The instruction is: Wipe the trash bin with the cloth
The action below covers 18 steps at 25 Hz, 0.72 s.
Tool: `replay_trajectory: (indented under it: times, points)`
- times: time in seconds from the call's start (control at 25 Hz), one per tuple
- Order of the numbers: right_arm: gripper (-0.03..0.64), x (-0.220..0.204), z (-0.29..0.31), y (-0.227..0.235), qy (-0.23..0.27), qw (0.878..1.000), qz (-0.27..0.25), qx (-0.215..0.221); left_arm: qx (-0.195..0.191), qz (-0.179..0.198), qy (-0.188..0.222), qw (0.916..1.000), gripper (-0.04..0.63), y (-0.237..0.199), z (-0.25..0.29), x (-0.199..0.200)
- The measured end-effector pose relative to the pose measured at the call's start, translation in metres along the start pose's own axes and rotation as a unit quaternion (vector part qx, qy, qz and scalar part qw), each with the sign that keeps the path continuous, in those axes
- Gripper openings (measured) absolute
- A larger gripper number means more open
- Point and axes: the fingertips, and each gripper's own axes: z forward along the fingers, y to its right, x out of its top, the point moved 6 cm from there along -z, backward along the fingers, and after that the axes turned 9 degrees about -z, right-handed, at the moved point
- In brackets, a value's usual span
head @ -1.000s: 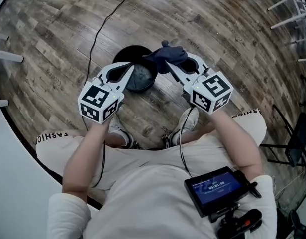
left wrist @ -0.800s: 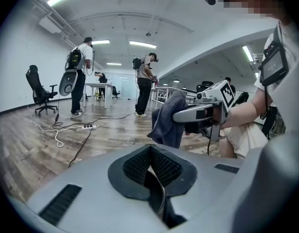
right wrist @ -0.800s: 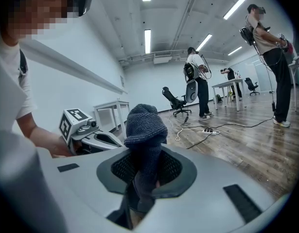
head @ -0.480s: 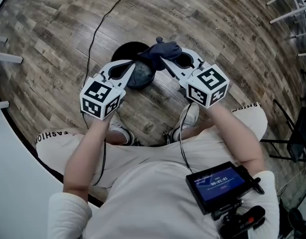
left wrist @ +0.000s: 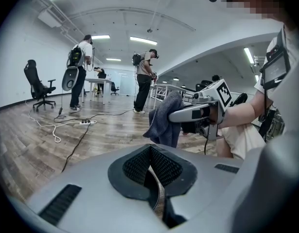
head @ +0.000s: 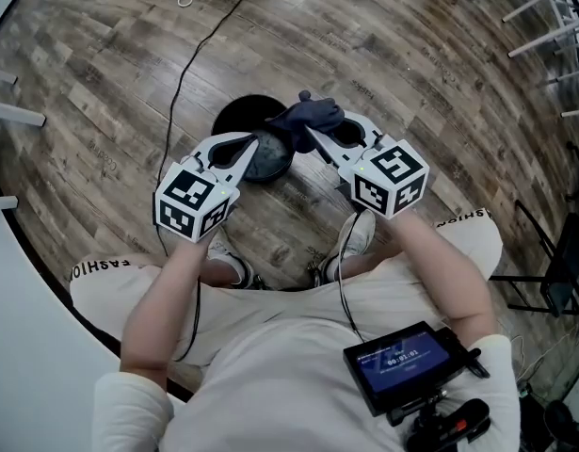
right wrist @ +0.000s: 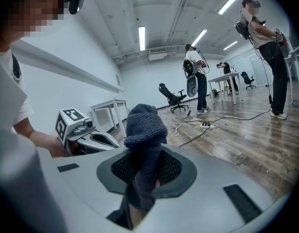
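The trash bin [head: 234, 118] sat on the wooden floor [head: 411, 64] just ahead of the person's shoes [head: 357, 235], and a good half of it was covered. From the head view both tools and the cloth [head: 314, 118] lay over its near and right side, so only the dark left rim and a patch of the inside showed. Neither gripper view caught the bin at all.

The right hand-held gripper [head: 309, 132] had its jaws clamped on the cloth. The dark blue knit bunched up above the pads, and its lower end dropped out of sight behind the tool's body. Whether the cloth touched the rim could not be told.

The left hand-held gripper [head: 255, 143] had its jaws pressed together with nothing seen between them, its tip over the bin's near edge.

There was bare floor beyond and to the right of the bin. A black cable [head: 183, 73] ran close past its left side.
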Motion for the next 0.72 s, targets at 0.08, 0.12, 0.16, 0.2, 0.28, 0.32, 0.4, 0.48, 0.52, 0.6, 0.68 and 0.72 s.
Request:
replay_trajectory:
  times: [0.08,0.12,0.16,0.2,0.28,0.32,0.4,0.48,0.52,0.6,0.68,0.72]
  points:
    - [0.075,-0.002,0.002,0.000,-0.004,1.000,0.001,-0.001,0.001,-0.003,-0.001,1.0000,0.009,-0.001,-0.001,0.000]
    - [0.075,-0.002,0.003,0.000,-0.005,1.000,0.001,-0.001,0.001,-0.004,-0.002,1.0000,0.009,-0.001,-0.001,0.000]
    - [0.075,-0.002,0.005,0.001,-0.006,1.000,0.000,-0.002,0.001,-0.005,-0.002,1.0000,0.009,-0.001,-0.001,0.001]
    - [0.077,-0.002,0.006,0.001,-0.008,1.000,0.000,-0.002,0.000,-0.005,-0.002,1.0000,0.009,0.000,0.000,0.002]
    - [0.075,-0.002,0.010,0.002,-0.011,1.000,-0.001,-0.002,-0.005,-0.005,0.001,1.0000,0.009,0.004,0.000,0.004]
    - [0.075,-0.002,0.013,0.002,-0.013,1.000,0.000,-0.001,-0.006,-0.004,0.004,1.0000,0.009,0.006,-0.001,0.004]
    - [0.075,-0.002,0.019,-0.001,-0.017,1.000,0.000,0.003,-0.006,0.002,0.006,1.0000,0.009,0.011,-0.004,0.003]
    - [0.075,-0.004,0.024,-0.006,-0.022,1.000,-0.004,0.007,-0.003,0.007,0.003,1.0000,0.009,0.011,-0.006,-0.001]
    - [0.075,-0.004,0.027,-0.008,-0.024,1.000,-0.006,0.009,-0.001,0.006,0.001,1.0000,0.009,0.010,-0.007,-0.003]
    - [0.075,-0.006,0.032,-0.014,-0.030,0.999,-0.008,0.014,0.003,-0.005,0.001,1.0000,0.009,0.004,-0.012,-0.007]
    - [0.075,-0.008,0.038,-0.018,-0.035,0.999,-0.009,0.018,0.007,-0.022,0.007,0.9997,0.009,-0.002,-0.018,-0.009]
    - [0.075,-0.008,0.039,-0.020,-0.037,0.999,-0.010,0.020,0.008,-0.028,0.011,0.9995,0.009,-0.003,-0.020,-0.008]
